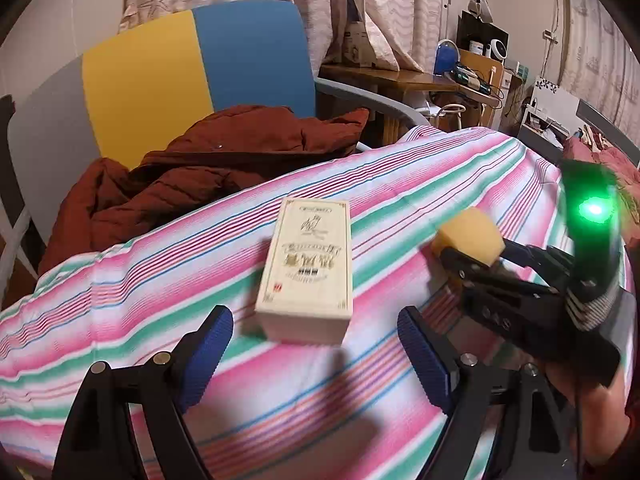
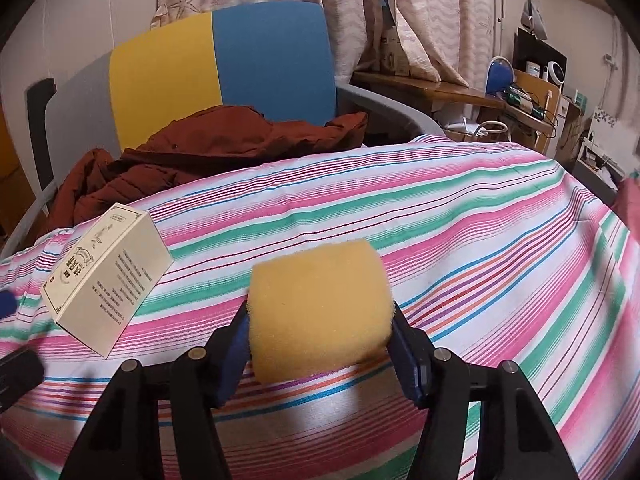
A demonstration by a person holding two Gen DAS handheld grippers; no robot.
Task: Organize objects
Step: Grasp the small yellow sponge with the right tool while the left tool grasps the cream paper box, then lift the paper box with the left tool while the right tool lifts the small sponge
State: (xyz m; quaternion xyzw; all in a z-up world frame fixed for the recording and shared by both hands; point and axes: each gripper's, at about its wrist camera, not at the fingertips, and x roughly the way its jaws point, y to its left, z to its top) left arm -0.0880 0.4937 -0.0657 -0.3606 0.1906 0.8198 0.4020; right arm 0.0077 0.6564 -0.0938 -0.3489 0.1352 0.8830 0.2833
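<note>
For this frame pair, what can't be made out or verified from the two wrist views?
- Cream box print: blurred in the left wrist view, too small in the right.
- Yellow sponge underside: hidden by its own bulk and the right gripper.
- Chair seat: covered by the brown jacket.

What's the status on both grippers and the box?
Right gripper shut on sponge. Left gripper open, box just ahead on striped cloth. Nothing in the way.

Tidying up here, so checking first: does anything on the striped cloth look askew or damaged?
Nothing damaged. The cream box lies flat on the striped cloth, and the yellow sponge is squeezed between the right hand-held gripper pads.
</note>
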